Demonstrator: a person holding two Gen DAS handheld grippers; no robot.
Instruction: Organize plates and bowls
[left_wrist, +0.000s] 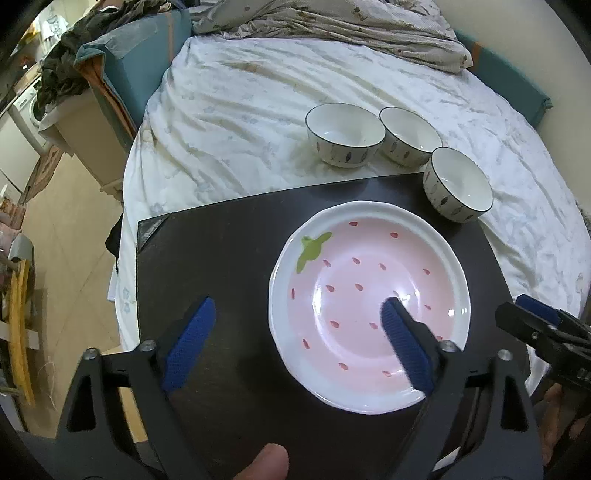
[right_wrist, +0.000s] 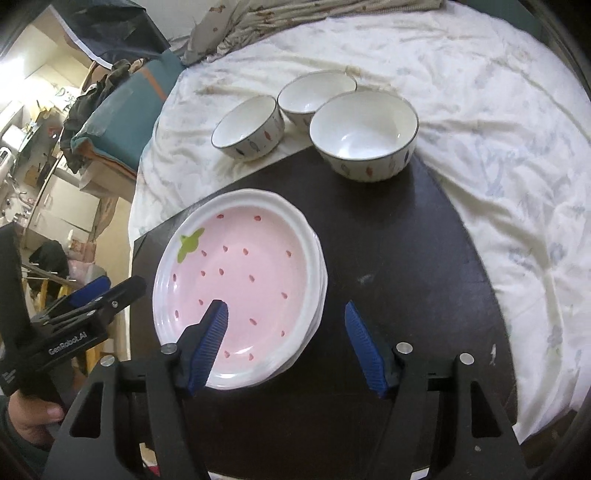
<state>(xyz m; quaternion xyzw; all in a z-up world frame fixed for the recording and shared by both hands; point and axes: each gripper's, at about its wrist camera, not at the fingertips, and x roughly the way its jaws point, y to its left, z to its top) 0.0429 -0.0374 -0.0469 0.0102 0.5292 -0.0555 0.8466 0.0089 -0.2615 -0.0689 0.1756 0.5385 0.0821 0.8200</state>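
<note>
1. Rumpled white bedding (left_wrist: 258, 122) fills the background, and on it lies a dark board (left_wrist: 221, 266) carrying the strawberry plate (left_wrist: 369, 295), pink inside with red seeds and a white rim.
2. We see from the right wrist view that this plate tops a stack (right_wrist: 319, 295): more white rims show under its right edge. How many we cannot count, and the left wrist view shows only the top plate.
3. Its green leaf mark (left_wrist: 312, 251) sits at the upper left of the plate; the plate is near round, so we read no clear long axis.
4. Our left gripper (left_wrist: 295, 325) stands wide open, holding nothing; one finger hangs in front of the plate's centre, the other over the bare board. Whether the finger touches the plate we cannot tell.
5. Our right gripper (right_wrist: 286, 317) is also open and empty, straddling the stack's right rim without pressing on it.
6. Three white bowls (right_wrist: 364, 136) with dark rims sit beyond the plate. The nearest rests on the board's far corner; the other two (right_wrist: 247, 127) (right_wrist: 316, 98) stand on the bedding.
7. A thumb (left_wrist: 269, 461) is cut off at the bottom edge of the left view.
</note>
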